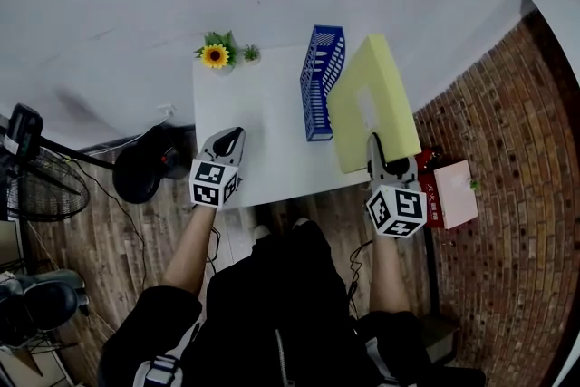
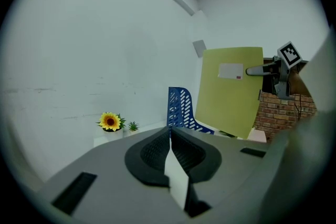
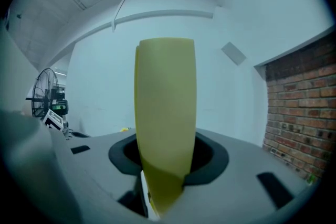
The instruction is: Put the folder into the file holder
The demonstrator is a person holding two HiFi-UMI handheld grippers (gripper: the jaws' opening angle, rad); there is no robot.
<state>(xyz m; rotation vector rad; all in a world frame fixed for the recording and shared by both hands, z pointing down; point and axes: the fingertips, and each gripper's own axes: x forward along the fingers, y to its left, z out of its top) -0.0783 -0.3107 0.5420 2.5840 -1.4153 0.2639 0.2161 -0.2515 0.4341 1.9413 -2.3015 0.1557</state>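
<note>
The thick yellow-green box folder (image 1: 372, 100) stood tilted above the right side of the white rectangular table (image 1: 263, 131), gripped at its near edge by the right gripper (image 1: 374, 143). The blue perforated plastic file holder (image 1: 322, 82) lay just left of it. The left gripper (image 1: 236, 134) hovered over the table's near left edge, and a small potted sunflower (image 1: 215, 56) sat at the far corner.

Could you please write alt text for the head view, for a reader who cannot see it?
The right hand-held gripper holds a yellow-green folder just right of the blue file holder on the white table. The left hand-held gripper is shut and empty; a potted sunflower sits at the table's far left corner.
</note>
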